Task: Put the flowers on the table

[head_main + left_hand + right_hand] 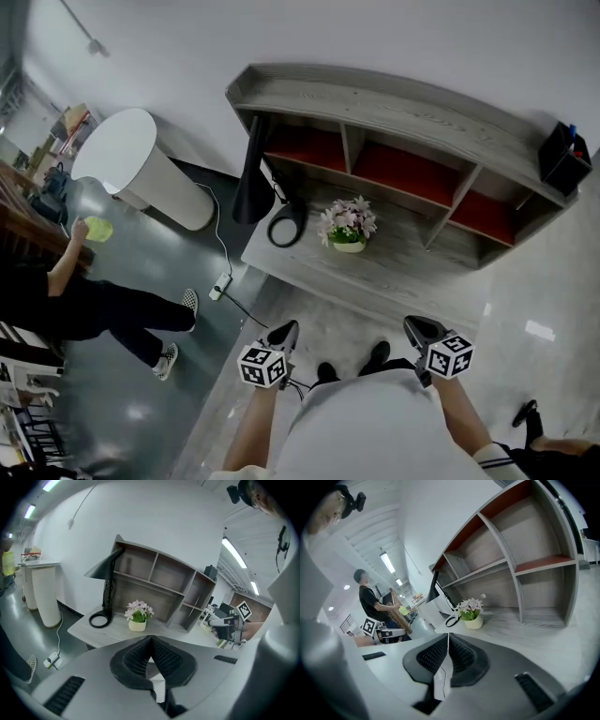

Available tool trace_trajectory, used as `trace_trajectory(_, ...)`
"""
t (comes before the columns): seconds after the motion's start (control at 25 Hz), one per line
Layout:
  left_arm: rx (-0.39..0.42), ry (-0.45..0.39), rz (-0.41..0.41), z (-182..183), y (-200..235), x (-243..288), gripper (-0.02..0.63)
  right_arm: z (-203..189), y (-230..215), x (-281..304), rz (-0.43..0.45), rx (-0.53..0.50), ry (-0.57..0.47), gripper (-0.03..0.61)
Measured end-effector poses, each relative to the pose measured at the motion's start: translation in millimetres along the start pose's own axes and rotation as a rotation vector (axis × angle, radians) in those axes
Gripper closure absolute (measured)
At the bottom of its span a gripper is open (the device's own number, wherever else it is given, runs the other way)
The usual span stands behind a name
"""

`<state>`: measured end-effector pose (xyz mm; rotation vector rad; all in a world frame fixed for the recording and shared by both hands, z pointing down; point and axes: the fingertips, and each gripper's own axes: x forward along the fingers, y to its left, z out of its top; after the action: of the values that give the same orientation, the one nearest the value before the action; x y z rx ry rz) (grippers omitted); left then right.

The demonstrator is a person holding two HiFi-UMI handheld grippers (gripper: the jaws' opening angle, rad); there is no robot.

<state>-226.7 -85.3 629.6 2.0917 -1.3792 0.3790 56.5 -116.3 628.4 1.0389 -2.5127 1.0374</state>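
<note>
A small white pot of pink flowers stands on the grey wooden table, in front of the shelf unit. The flower pot shows mid-table in the left gripper view, and the same pot in the right gripper view. Both grippers hang well short of the table's near edge, close to the person's body. My left gripper has its jaws pressed together on nothing. My right gripper is likewise shut and empty. Neither touches the flowers.
A black desk lamp with a ring base stands left of the pot. The shelf unit rises behind. A black box sits on its top right. A white round pedestal and a seated person are at left; a power strip lies on the floor.
</note>
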Motion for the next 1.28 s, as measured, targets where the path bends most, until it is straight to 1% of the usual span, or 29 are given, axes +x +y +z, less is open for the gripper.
trace_trajectory(0.24,0.035,-0.017,-0.052,0.9,11.7,-41.7,0.604,-12.4,44.0,7.9,-0.022,-0.008,-0.019,0.558)
trace_trajectory(0.44,0.059,-0.019,-0.1,-3.4,27.4,-73.9,0.604,-26.9,77.7,8.2,-0.063,-0.012,-0.044,0.559)
trace_trajectory(0.64,0.068,-0.014,-0.157,-15.9,38.2,-88.4,0.604,-42.9,103.7,0.4,-0.109,-0.018,-0.064,0.56)
trace_trajectory(0.76,0.083,-0.011,-0.203,-21.7,33.1,-92.3,0.604,-57.8,115.1,-9.7,-0.145,0.002,-0.078,0.56)
trace_trajectory(0.88,0.073,-0.027,-0.233,-22.9,27.1,-98.1,0.604,-70.8,126.2,-17.0,-0.162,0.013,-0.085,0.56)
trace_trajectory(1.08,0.047,-0.036,-0.23,-32.3,20.6,-109.3,0.604,-75.3,135.5,-23.6,-0.146,0.0,-0.091,0.56)
trace_trajectory(1.2,0.037,-0.033,-0.21,-38.4,18.1,-117.5,0.604,-71.8,138.6,-26.0,-0.123,-0.004,-0.094,0.56)
trace_trajectory(1.28,0.015,-0.036,-0.19,-42.9,15.6,-122.8,0.604,-68.5,140.7,-29.2,-0.107,-0.016,-0.089,0.56)
